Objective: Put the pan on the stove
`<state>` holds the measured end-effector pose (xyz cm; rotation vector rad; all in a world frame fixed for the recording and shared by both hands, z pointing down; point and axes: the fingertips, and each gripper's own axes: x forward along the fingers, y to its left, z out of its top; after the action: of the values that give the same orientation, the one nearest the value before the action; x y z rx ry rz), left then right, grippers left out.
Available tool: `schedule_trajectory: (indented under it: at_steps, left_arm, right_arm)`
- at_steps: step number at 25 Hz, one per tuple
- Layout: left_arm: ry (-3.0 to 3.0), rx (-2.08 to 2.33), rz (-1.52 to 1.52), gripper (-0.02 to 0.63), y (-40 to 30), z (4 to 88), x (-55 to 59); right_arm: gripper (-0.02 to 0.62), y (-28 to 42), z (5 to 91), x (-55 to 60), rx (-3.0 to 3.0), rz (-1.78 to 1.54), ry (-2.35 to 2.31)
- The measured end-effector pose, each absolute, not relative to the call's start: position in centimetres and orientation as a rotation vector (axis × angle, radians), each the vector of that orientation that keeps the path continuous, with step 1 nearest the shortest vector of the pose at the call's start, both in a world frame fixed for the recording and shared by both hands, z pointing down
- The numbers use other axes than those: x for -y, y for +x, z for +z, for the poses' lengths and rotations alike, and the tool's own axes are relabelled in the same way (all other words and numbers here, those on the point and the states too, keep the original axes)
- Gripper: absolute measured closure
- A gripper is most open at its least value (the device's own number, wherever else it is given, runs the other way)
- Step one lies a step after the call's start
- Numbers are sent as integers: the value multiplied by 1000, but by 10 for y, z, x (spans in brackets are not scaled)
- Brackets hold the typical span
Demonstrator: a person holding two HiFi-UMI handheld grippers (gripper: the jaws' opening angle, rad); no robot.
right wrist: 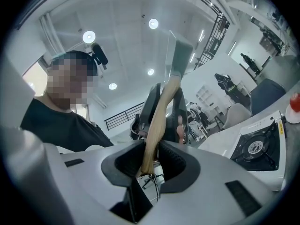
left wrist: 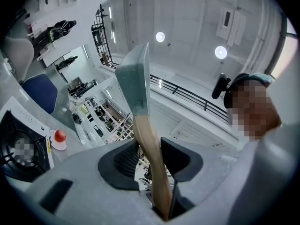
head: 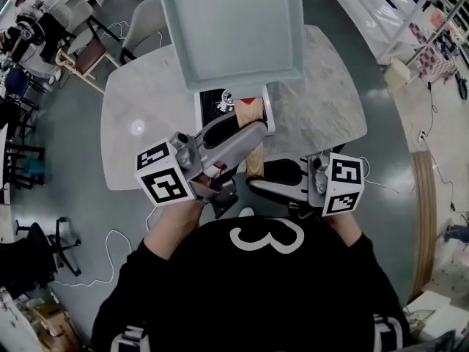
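The pan [head: 231, 28] is a pale green square with a wooden handle [head: 253, 136], and it is held high above the table, close under my head. In the head view its body hides most of the white stove [head: 214, 103] with the black burner. My left gripper [head: 245, 132] is shut on the handle near the middle. My right gripper [head: 258, 182] is shut on the handle's end. In the left gripper view the handle [left wrist: 149, 142] runs up between the jaws to the pan [left wrist: 135, 81]. The right gripper view shows the handle's end [right wrist: 151, 146] between the pads.
The stove [left wrist: 18, 144] stands on a marble table [head: 143, 116], with a small red ball on a white dish [left wrist: 59, 136] beside it. Chairs [head: 143, 20] stand at the table's far left side. Cables [head: 117, 244] lie on the floor near my feet.
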<state>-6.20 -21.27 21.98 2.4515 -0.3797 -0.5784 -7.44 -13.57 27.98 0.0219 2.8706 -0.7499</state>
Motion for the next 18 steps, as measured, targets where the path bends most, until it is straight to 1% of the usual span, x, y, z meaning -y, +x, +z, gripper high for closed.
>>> schedule_trajectory:
  at_steps: [18]
  left_arm:
    - [2317, 365, -535, 456, -82, 267, 248]
  right_arm:
    - [509, -97, 316, 164, -2813, -909, -100]
